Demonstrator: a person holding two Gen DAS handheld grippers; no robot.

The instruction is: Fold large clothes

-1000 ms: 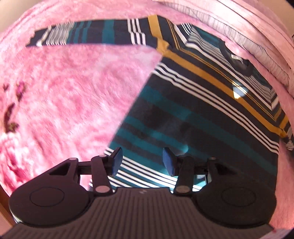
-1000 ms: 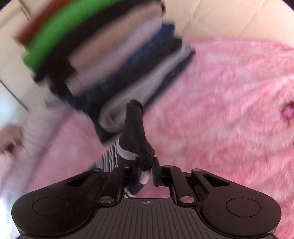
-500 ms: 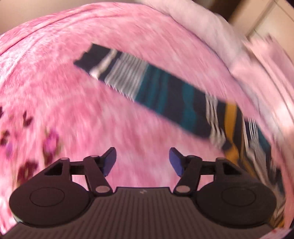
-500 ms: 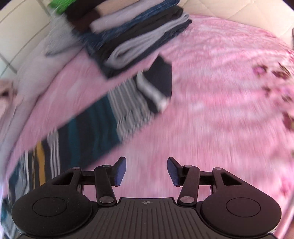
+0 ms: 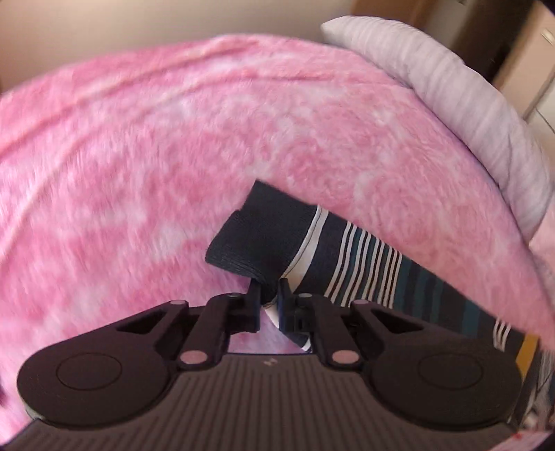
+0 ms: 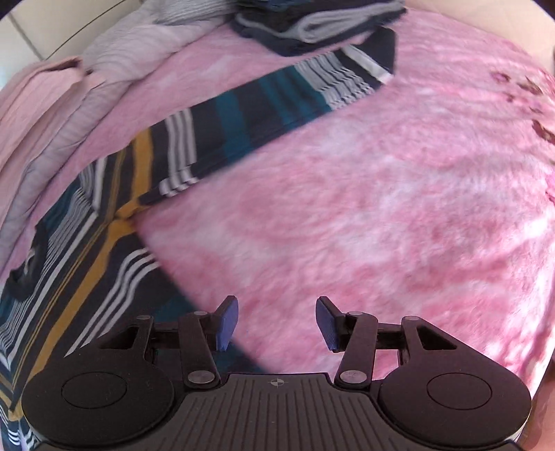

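Home bedroom, bed spread with fluffy pink blanket [image 5: 173, 156], pale grey pillow [image 5: 468, 104] at its edge, stack of folded clothes [image 6: 312, 20], wooden cupboard doors [image 5: 520, 62] behind

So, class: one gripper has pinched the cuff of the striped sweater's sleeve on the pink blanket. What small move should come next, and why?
Probably carry the cuff inward across the sweater's body. The left gripper has just closed on the cuff, the sleeve lies stretched out on the pink blanket, and the right gripper hangs open, holding nothing.
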